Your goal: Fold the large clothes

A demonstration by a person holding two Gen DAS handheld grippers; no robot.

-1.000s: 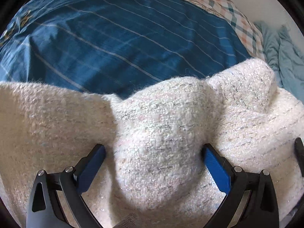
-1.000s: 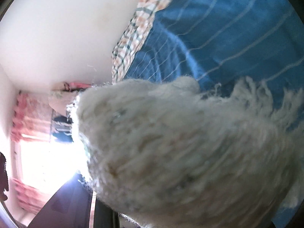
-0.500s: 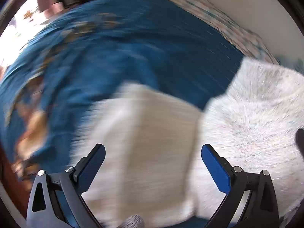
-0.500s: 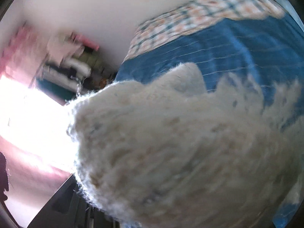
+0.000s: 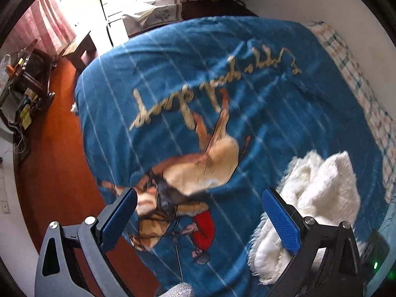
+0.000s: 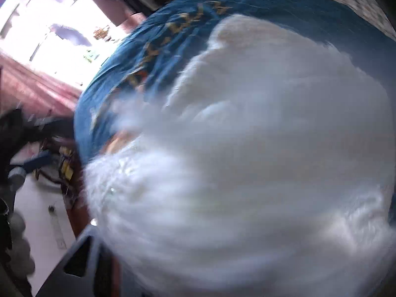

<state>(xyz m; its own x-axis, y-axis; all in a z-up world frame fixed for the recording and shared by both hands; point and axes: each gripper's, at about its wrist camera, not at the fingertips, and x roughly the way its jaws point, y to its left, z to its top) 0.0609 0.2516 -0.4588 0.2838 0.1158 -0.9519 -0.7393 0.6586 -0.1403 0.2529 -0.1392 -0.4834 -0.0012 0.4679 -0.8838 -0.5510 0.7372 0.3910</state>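
A fluffy white knitted garment (image 5: 324, 193) lies bunched at the right of a blue bedspread (image 5: 222, 74) in the left wrist view. My left gripper (image 5: 200, 220) is open and empty, raised above the bed, with the garment just beyond its right finger (image 5: 282, 220). In the right wrist view the same white garment (image 6: 247, 160) fills most of the frame, blurred and very close. It hides my right gripper's fingertips; only part of the left finger frame (image 6: 81, 267) shows.
The bedspread carries a horse-and-rider print (image 5: 198, 173) and gold script. A checked sheet (image 5: 358, 81) runs along the wall on the right. A red-brown floor (image 5: 54, 163), a cluttered dark stand (image 5: 27, 74) and a low wooden bench (image 5: 79, 47) lie left of the bed.
My left gripper has let go of the white garment, risen and swung left, so the whole bed now shows. My right gripper has turned with the garment still filling its view.
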